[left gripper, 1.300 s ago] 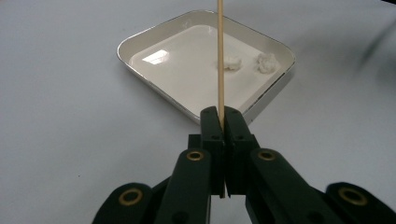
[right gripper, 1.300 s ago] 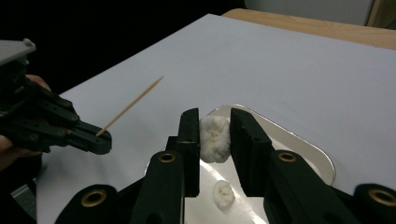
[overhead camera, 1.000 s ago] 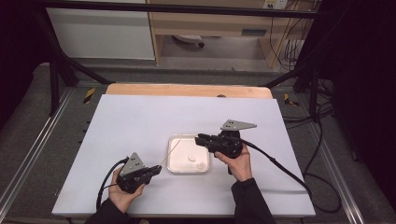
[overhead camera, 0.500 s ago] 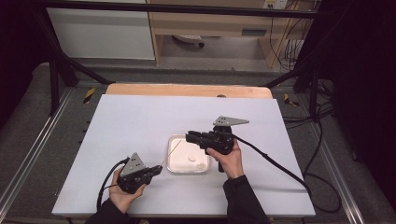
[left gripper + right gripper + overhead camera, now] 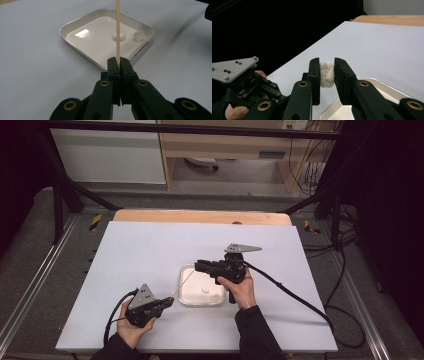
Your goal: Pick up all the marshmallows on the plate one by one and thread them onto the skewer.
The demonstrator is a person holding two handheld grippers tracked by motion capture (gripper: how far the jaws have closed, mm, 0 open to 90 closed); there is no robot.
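**Soft white lump held over the dish, stick waiting**

The right gripper (image 5: 327, 72) is clamped on a white lump (image 5: 326, 74), above the dish (image 5: 186, 296) at the table's centre. The left gripper (image 5: 119, 65), at seven o'clock from the dish, is closed on a thin wooden stick (image 5: 117, 30) pointing toward one o'clock. Two more lumps (image 5: 119, 36) lie in the dish.

The lump looks squeezed; a harder pinch could crush it, and an off-centre meeting with the stick could tear or drop it.

Since a second ago, the right gripper has moved toward nine o'clock, over the dish; the left has stayed put.
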